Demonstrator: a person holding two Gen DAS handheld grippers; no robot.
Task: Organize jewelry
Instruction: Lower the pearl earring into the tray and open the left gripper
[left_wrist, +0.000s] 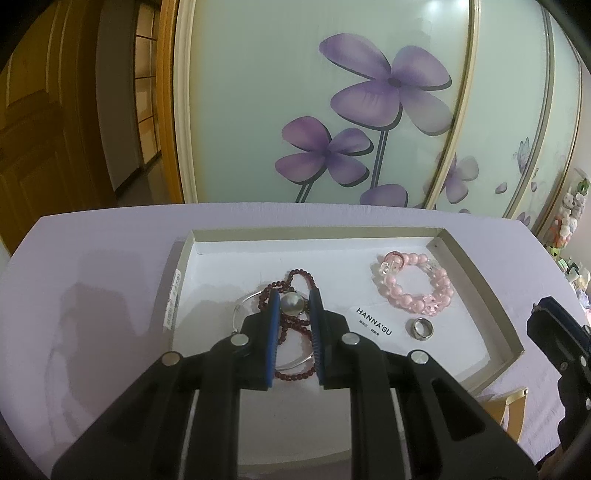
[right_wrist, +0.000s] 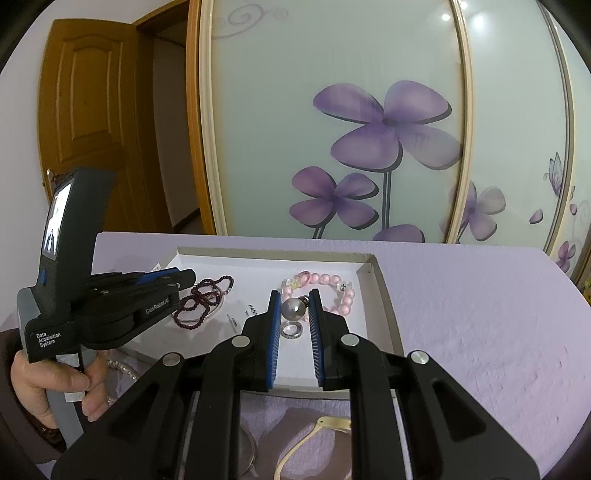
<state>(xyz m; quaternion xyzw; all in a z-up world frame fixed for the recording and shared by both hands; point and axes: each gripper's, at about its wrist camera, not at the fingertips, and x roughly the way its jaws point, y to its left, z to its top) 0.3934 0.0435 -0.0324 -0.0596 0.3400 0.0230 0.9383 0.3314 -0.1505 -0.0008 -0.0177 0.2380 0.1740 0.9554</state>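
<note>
A shallow white box tray (left_wrist: 480, 280) lies on the lilac table. In it lie a dark red bead string (left_wrist: 291, 325) over a thin silver bangle (left_wrist: 243, 306), a pink bead bracelet (left_wrist: 417, 284) and a silver ring (left_wrist: 419, 327). My left gripper (left_wrist: 293, 301) is shut on a white pearl earring (left_wrist: 293, 303) above the red beads. My right gripper (right_wrist: 294, 306) is shut on a grey pearl earring (right_wrist: 293, 307) above the ring (right_wrist: 291, 329), in front of the pink bracelet (right_wrist: 332, 291). The left gripper's fingers (right_wrist: 162, 284) show at left in the right wrist view.
A "HANNA'SU" card (left_wrist: 373, 321) lies in the tray. In front of the tray lie a pearl string (right_wrist: 123, 369), a gold bangle (right_wrist: 314, 435) and a silver hoop (right_wrist: 251, 450). A flowered sliding door (left_wrist: 332, 110) stands behind the table.
</note>
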